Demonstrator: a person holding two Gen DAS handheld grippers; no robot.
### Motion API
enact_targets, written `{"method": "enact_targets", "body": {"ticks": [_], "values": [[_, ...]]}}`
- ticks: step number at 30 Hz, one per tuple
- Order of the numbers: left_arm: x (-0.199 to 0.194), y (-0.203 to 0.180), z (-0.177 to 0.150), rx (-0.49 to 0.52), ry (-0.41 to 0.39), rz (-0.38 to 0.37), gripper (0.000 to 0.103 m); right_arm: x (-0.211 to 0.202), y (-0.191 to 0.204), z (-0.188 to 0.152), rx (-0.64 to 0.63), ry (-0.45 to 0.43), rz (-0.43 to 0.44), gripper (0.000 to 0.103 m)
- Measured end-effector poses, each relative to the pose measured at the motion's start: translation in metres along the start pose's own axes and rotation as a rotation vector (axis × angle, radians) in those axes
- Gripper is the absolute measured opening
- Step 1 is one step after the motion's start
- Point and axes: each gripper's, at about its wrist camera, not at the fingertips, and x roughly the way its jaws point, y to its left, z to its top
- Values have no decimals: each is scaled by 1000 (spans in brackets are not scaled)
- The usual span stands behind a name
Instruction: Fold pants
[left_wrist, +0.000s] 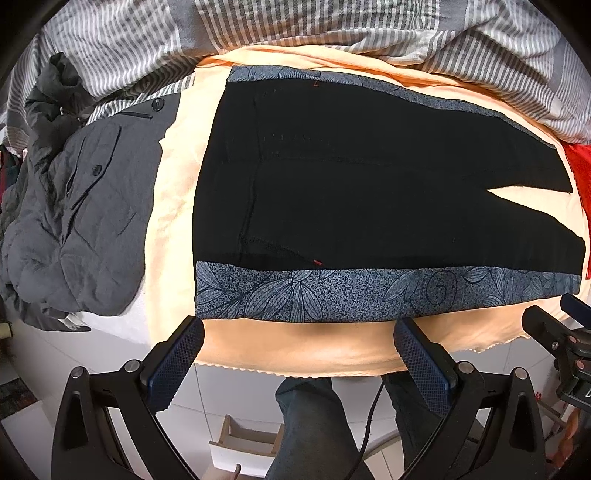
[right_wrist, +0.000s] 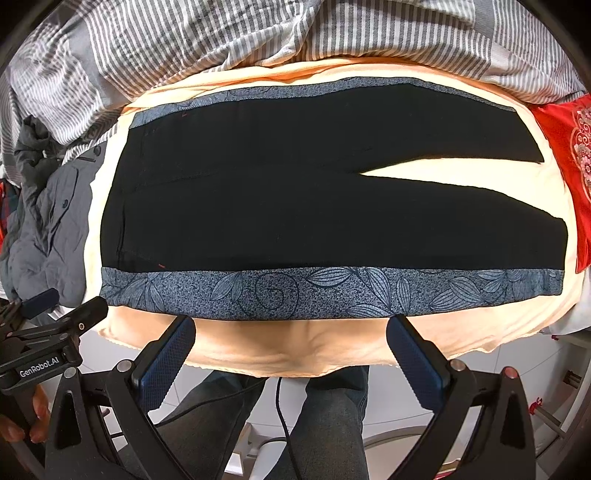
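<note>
Pants (left_wrist: 369, 184) lie flat on the bed's peach blanket (left_wrist: 177, 206), black with a blue leaf-print stripe (left_wrist: 369, 295) along the near side seam. Long axis runs left-right: waistband left, legs splitting to the right. Both tools sit at the near bed edge, just short of that stripe, pointing across the short axis. Left tool (left_wrist: 299, 354) is nearer the waistband end, right tool (right_wrist: 291, 350) nearer mid-leg. Both have jaws spread wide, holding nothing. Looks like nothing folded yet; near seam is the closest grab line. Grey jacket (left_wrist: 74, 206) is off to the left, clear of the pants.
</note>
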Motion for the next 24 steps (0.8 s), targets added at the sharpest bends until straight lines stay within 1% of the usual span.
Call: {"method": "enact_targets", "body": {"ticks": [11,15,18,20,22,24], "values": [[4,7,-4,-29,19,9,103,1,2,-4,-4,-2,-3,103],[5,10,-5,-38,15,25,103,2,3,-8,-2,-11,14,103],[8,15,-6,-56,9,10,103,2,-3,-6,33,-34,72,103],[11,19,-6,-72,-4,22,103,4,-10,-6,79,-48,151,103],[18,25,-7,-97,-4,-4,103,9,-16,-6,118,-60,211,103],[30,31,-9,-122,17,-32,103,17,-19,-7,136,-73,253,103]]}}
